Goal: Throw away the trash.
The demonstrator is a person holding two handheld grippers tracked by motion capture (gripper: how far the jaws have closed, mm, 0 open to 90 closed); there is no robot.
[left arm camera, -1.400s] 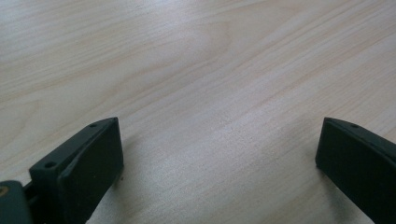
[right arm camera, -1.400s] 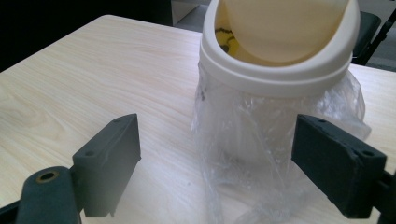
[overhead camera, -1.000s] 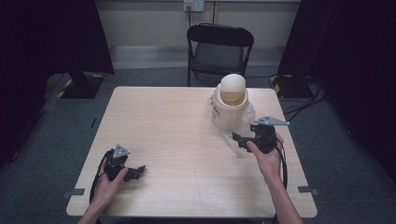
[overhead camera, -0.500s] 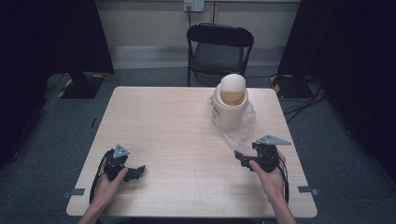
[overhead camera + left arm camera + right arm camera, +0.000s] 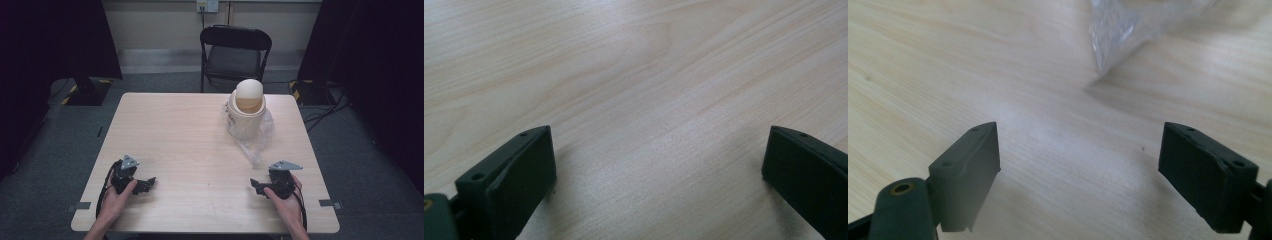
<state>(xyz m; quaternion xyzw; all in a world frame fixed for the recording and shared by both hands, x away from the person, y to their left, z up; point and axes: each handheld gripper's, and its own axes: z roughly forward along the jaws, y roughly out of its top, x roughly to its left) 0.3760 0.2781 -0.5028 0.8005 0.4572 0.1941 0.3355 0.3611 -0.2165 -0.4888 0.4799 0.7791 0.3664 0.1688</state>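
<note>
At the lower right of the high view, the right gripper (image 5: pixel 256 185) is held low over the table (image 5: pixel 175 135) by a hand, its jaws spread wide with nothing between them; in the right gripper view only bare wood grain lies in the gap, and the tip of the clear plastic bag (image 5: pixel 1128 30) is seen beyond it at the top of the frame. The jaws have just been closing a little, yet no thing is caught. The gripper is judged to be parked there, near the bag's loose tail but apart from it, so that the bag can be reached with a short forward move. At the lower left of the high view, the left gripper (image 5: pixel 148 183) is rested on the tabletop in the other hand, likewise spread and empty, well apart from the work, presumably kept out of the way. Toward the upper right of centre in the high view, the small cream bin (image 5: pixel 246 116) is stood upright on the table, topped by a rounded dome lid with a tan opening turned toward the camera. The bag is seen crumpled round the bin's base and trailing toward the near edge, thin, glossy and wrinkled. Behind the table a dark folding chair (image 5: pixel 235 50) is placed.
</note>
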